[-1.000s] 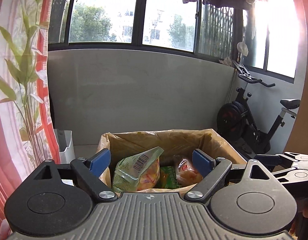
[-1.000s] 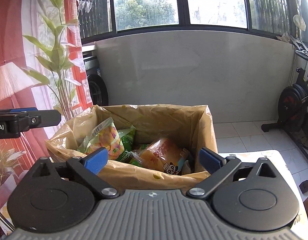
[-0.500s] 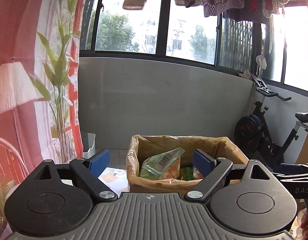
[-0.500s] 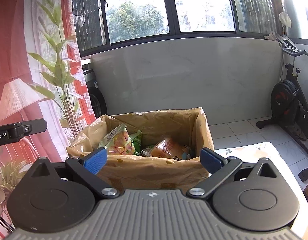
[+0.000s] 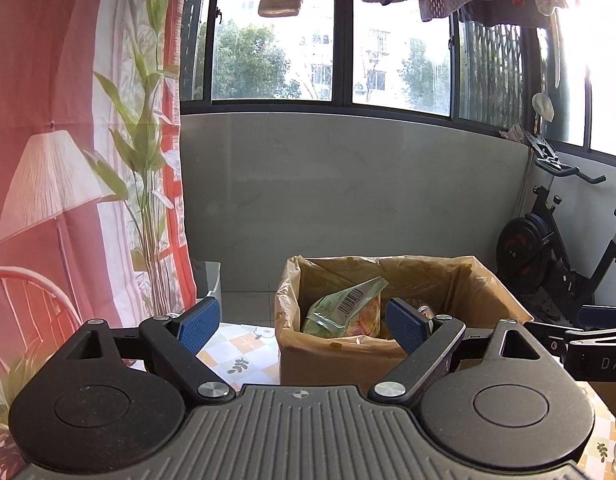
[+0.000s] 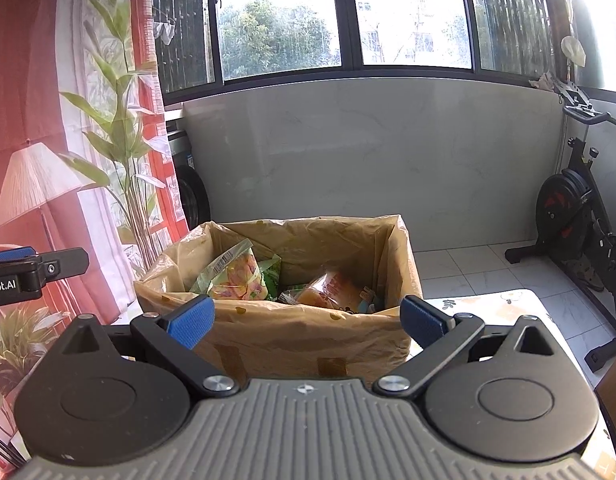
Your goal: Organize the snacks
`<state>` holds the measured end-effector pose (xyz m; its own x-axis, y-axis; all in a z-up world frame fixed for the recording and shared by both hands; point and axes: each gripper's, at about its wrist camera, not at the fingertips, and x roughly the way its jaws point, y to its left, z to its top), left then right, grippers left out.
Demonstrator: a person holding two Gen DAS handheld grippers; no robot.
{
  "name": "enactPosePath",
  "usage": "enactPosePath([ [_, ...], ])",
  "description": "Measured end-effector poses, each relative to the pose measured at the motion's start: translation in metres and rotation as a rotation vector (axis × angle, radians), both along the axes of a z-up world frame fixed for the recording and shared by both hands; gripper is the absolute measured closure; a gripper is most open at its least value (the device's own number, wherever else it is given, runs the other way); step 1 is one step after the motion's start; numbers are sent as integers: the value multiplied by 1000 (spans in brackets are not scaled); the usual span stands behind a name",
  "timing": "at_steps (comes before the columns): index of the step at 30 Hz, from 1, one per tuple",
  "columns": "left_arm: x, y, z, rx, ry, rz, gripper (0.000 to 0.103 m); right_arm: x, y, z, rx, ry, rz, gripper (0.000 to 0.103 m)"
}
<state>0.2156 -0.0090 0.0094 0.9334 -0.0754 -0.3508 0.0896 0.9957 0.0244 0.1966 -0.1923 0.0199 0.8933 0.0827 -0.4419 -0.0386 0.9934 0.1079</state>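
Here left gripper wide, empty; right gripper wide, empty; snack packets, maybe three, inside lined box.

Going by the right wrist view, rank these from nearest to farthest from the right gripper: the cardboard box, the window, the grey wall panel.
From the right gripper:
1. Cardboard box, straight ahead on the table, snacks inside.
2. Grey wall panel, behind the box across the floor.
3. Window, above and beyond the panel.
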Motion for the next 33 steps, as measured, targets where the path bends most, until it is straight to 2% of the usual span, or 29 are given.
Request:
enactPosePath([
  [33, -3, 3, 2, 10, 7, 1, 12, -4, -4, 1, -34, -25, -7, 2],
])
